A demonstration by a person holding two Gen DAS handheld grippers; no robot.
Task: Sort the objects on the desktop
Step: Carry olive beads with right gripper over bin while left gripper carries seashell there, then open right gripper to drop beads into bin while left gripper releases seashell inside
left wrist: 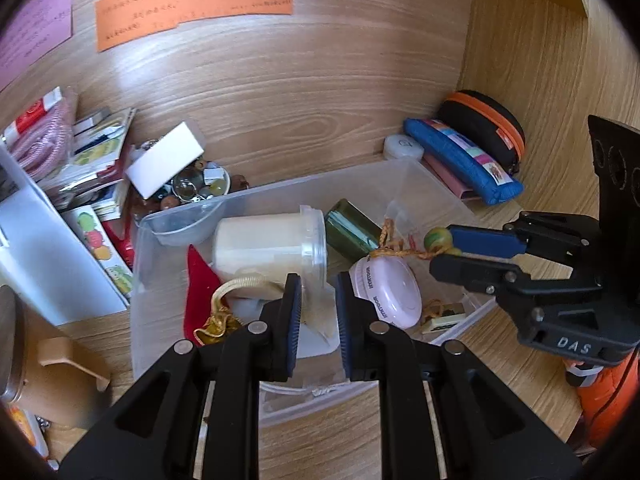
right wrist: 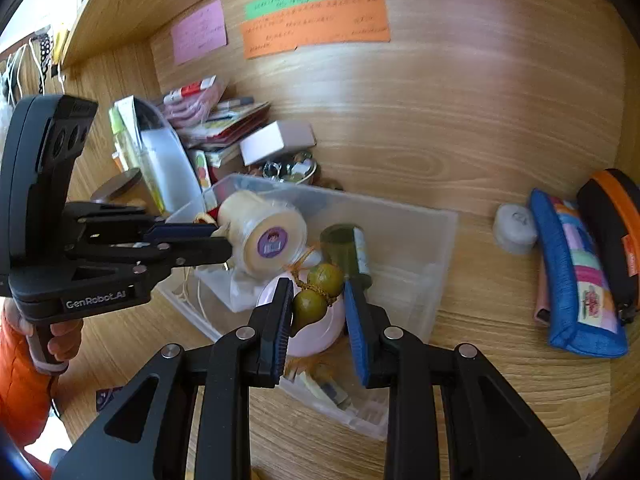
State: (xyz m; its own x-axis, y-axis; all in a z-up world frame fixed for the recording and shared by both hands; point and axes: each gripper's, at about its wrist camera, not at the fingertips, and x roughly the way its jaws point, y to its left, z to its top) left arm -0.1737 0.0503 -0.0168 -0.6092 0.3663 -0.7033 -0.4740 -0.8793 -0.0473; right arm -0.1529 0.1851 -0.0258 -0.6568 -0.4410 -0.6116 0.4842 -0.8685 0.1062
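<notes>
Here, both tools angle downward over the clear bin (right wrist: 440, 240): right gripper (right wrist: 316, 312) pinches the gourd charm (right wrist: 316, 296); left gripper (left wrist: 316, 320) is pressed together, empty.

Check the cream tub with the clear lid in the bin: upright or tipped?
Tipped. The tub lies on its side inside the clear bin; its lid faces sideways and, in the right wrist view, its stickered base faces the camera.

The right gripper (right wrist: 317, 312) holds a green gourd charm (right wrist: 316, 294) — centre frame, above the clear bin (right wrist: 420, 240). Left gripper (right wrist: 224, 240) sits mid-left.
</notes>
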